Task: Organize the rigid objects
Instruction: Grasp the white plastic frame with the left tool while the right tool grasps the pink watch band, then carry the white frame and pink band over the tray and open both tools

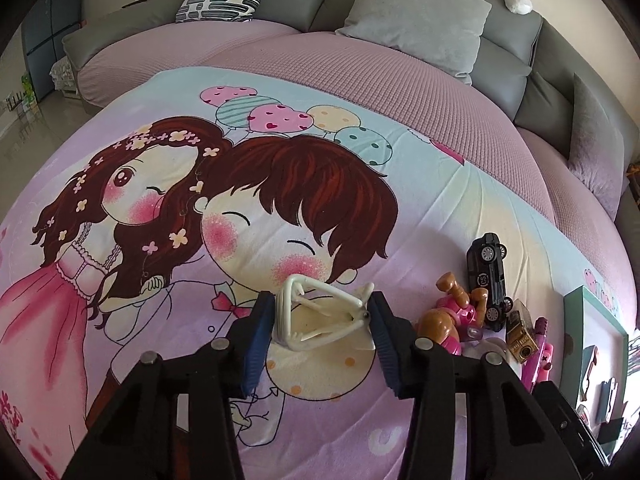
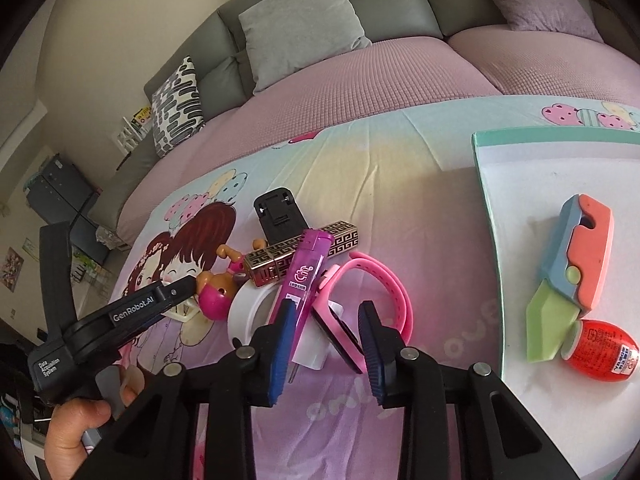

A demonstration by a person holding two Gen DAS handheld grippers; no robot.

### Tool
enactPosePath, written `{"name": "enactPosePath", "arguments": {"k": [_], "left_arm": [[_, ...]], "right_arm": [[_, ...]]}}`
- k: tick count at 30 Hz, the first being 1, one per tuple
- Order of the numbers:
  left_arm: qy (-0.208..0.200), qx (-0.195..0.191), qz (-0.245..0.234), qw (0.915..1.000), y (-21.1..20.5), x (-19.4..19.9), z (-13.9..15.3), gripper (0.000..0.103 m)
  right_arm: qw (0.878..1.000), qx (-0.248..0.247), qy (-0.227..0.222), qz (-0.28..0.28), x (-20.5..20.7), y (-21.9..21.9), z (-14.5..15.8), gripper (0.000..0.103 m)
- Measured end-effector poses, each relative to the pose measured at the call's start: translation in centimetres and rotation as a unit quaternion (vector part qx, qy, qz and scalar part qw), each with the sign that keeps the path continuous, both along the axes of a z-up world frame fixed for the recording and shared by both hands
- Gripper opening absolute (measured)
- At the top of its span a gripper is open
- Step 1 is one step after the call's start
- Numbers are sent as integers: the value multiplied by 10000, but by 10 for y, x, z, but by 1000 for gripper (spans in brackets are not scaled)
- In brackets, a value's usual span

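The left gripper (image 1: 322, 316) had clamped a cream clip (image 1: 320, 316) on the bed (image 1: 440, 208). The right gripper (image 2: 324, 332) seemingly pinched a pink watch (image 2: 352, 308), its face half hidden behind a purple lighter (image 2: 300, 280) in the heaped toys.

On the printed bedsheet (image 1: 168, 80) a hair claw (image 1: 320, 316) lay left of a jumble: toy figure (image 1: 452, 316), toy car (image 1: 490, 276), patterned box (image 2: 296, 256), lighter (image 2: 304, 280), watch (image 2: 360, 300), tape roll (image 2: 248, 312). Right of that sat a tray (image 2: 492, 216) holding a toy knife (image 2: 568, 272) and, just before it, an egg capsule (image 2: 600, 352). Cushions (image 1: 416, 24) lay behind.
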State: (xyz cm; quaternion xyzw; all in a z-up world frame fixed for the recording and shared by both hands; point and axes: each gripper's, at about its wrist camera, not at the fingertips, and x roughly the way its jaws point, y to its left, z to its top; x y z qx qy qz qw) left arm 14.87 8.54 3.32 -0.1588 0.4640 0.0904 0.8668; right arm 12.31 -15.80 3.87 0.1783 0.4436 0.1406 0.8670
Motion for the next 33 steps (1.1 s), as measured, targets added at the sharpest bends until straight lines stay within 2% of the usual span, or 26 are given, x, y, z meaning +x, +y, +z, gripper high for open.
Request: {"name": "enactPosePath", "arguments": {"k": [4, 10, 11, 18, 26, 33], "left_arm": [[47, 95, 0, 9999, -3, -5, 1, 49], [146, 235, -87, 9996, -11, -20, 2, 49], [167, 262, -119, 9994, -13, -22, 2, 49], [211, 343, -233, 9989, -21, -28, 4, 49], [212, 348, -285, 9988, -26, -27, 4, 49], [99, 365, -274, 9989, -27, -28, 12, 49]], "right_arm": [[10000, 27, 36, -21, 2, -2, -1, 34], [10000, -3, 40, 28, 1, -3, -1, 27], [10000, -37, 86, 33, 1, -3, -2, 24], [9985, -443, 200, 242, -1, 8, -7, 24], [9993, -246, 223, 192, 1, 3, -10, 23], [9996, -222, 139, 87, -2, -4, -6, 15]]}}
